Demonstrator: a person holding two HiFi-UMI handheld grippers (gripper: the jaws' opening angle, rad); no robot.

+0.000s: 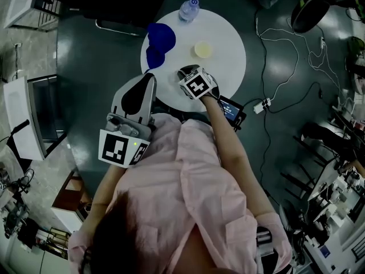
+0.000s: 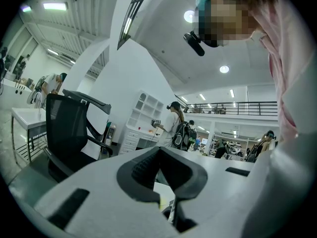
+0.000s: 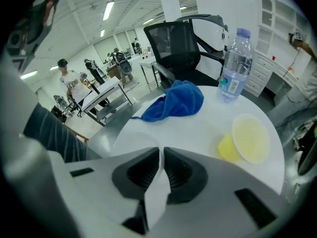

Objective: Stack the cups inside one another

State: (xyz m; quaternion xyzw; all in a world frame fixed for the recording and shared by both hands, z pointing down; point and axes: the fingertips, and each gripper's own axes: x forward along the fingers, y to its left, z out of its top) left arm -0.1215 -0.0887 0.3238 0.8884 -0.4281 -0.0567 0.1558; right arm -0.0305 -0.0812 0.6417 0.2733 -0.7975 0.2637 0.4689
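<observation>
While the left gripper [image 1: 149, 77] idles level off the near-left edge of the round table [image 1: 228, 56], the right gripper [image 1: 187, 73] is nosed down onto the near side of the top.

Head view: yellow cup [image 1: 203, 50] stands mouth up just beyond the right gripper. Blue cloth [image 1: 158, 39] is far left, water bottle [image 1: 189, 9] at the far rim. Whatever sits under the right gripper is covered by the gripper itself from up here.

Left gripper view: pads tip to tip, nothing between them, aimed out into the room rather than at the table. Out of the job for now.

Right gripper view: jaws almost together with a thin white wall pinched between the pads. It looks like the rim of a white cup [image 3: 156, 192], though white on a white table makes the outline hard to read. The yellow cup is to the right and a bit farther off, clear of the jaws.

Step in hand, my read: secure the pinch, then lift. It's a one-wall grip, so expect flex and swing. Lift straight up, keep it upright, centre it over the yellow cup before lowering, and let go only once it's seated. Bring the left gripper in if the yellow cup slides.
</observation>
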